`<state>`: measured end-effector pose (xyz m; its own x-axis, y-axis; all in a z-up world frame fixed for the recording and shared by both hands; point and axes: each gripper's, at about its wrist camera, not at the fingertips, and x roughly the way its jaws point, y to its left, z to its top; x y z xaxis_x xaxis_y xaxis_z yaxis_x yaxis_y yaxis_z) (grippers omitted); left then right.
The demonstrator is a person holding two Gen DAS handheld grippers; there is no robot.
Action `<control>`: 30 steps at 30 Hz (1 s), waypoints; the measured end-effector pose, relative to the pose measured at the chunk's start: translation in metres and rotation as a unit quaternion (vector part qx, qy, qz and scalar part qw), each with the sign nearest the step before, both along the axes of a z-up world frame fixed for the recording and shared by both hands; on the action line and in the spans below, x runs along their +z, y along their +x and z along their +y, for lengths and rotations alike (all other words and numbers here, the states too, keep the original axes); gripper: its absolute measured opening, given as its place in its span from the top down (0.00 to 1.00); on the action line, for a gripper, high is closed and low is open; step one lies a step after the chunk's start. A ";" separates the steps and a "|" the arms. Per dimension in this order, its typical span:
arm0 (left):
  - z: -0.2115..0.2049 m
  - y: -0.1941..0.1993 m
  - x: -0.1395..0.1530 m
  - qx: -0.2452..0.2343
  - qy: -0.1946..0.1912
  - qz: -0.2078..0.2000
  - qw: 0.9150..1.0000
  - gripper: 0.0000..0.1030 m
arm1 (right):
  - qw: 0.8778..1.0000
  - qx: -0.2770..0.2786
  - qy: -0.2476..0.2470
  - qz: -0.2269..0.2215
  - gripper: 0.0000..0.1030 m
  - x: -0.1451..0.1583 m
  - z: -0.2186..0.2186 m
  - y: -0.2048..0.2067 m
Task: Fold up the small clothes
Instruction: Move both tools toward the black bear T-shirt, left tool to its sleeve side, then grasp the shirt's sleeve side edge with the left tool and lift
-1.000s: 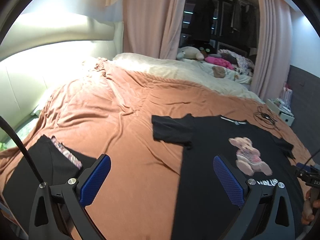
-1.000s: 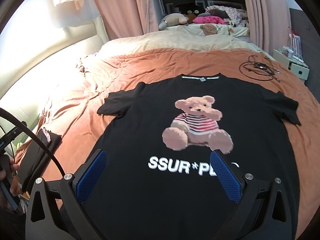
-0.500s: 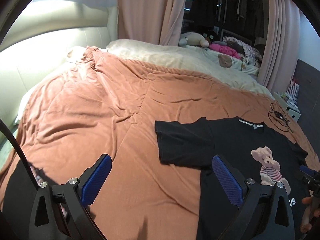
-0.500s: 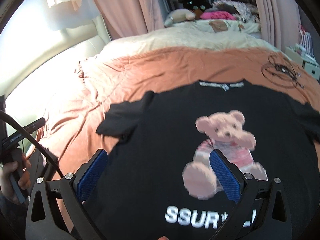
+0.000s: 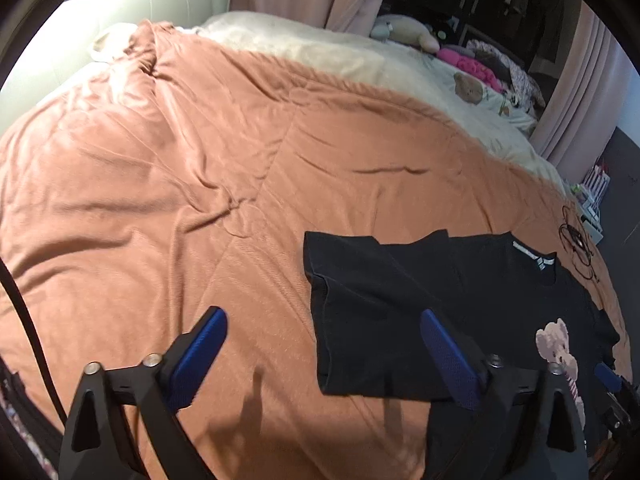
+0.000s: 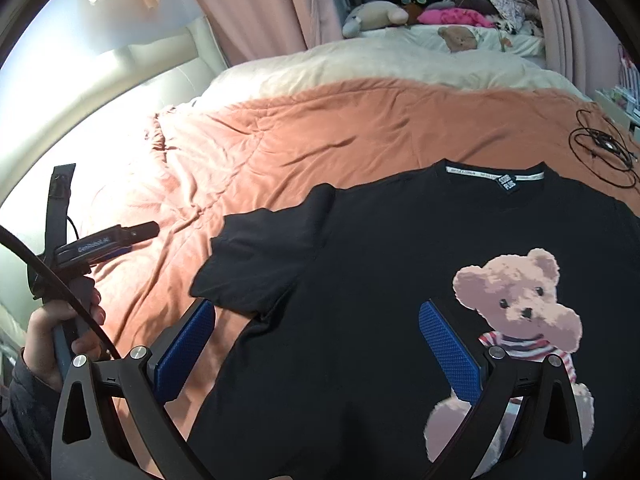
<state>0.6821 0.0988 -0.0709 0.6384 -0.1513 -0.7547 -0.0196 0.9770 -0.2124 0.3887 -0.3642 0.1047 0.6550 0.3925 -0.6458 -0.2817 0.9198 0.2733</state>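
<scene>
Black teddy-bear T-shirt (image 6: pixel 400 280), spread flat on orange duvet (image 5: pixel 200 200) for folding; left gripper (image 5: pixel 324 356) and right gripper (image 6: pixel 316 344) both wide open, empty, poised near its sleeve (image 5: pixel 360 300).

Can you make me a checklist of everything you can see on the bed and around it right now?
Surface: orange blanket, wrinkled, over a cream duvet.
Job's things: black T-shirt with a bear print, lying flat and face up, sleeve spread out, not folded.
Clutter: plush toys and a pink cloth heap at the far end.
Grippers: left gripper open, above the sleeve edge, holding nothing; right gripper open, above the shirt, holding nothing.
Cables: black coil on the blanket beyond the shirt.
Surroundings: pink curtains, padded headboard.
</scene>
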 end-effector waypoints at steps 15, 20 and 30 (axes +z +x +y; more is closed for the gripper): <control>-0.014 0.069 -0.077 -0.028 -0.022 0.099 0.994 0.39 | 0.996 -0.022 0.039 0.080 0.01 -0.042 0.011 0.058; -0.009 0.080 -0.083 -0.024 -0.024 0.102 0.994 0.54 | 0.995 -0.021 0.049 0.090 0.18 -0.045 0.007 0.066; -0.015 0.076 -0.057 -0.049 -0.033 0.082 0.995 0.91 | 0.981 -0.003 0.110 0.162 0.77 -0.076 0.019 0.120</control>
<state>0.7584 0.0840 -0.1276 0.4881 -0.2595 -0.8333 0.0346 0.9598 -0.2786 0.5086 -0.3454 0.0288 0.4314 0.5433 -0.7203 -0.1420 0.8293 0.5405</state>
